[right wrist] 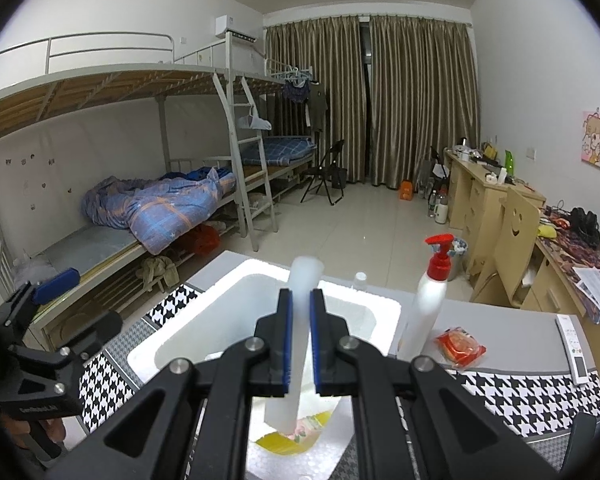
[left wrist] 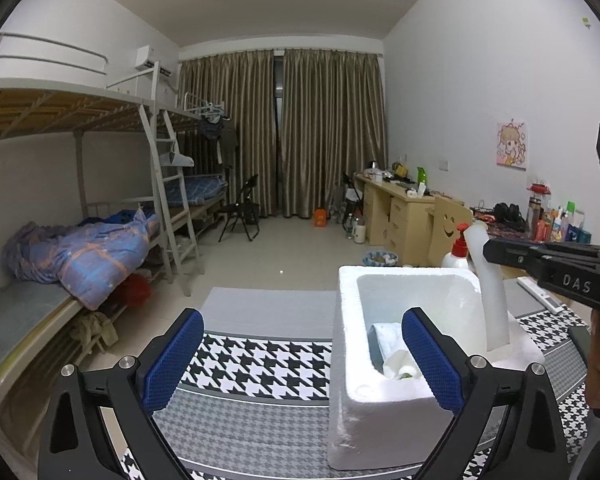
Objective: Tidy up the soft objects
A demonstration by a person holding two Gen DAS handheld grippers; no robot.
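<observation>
Left wrist view: the left hand-held gripper (left wrist: pixel 303 356) stands wide with nothing between its blue pads (left wrist: pixel 176 360), low over the houndstooth cloth (left wrist: pixel 260 364) on the counter (left wrist: pixel 268 304). The white foam box (left wrist: pixel 380 400) sits just beside it, with rolled soft items (left wrist: pixel 392 354) inside. The right hand-held gripper (left wrist: pixel 490 250) pinches a white foam strip (left wrist: pixel 490 296) that hangs down over the box's far corner.

Right wrist view: the right hand-held gripper (right wrist: pixel 300 336) is clamped narrow on the foam strip (right wrist: pixel 300 360), over the foam box (right wrist: pixel 172 344). A pump bottle (right wrist: pixel 428 304) stands beside the box, with a red packet (right wrist: pixel 460 346) near it.
</observation>
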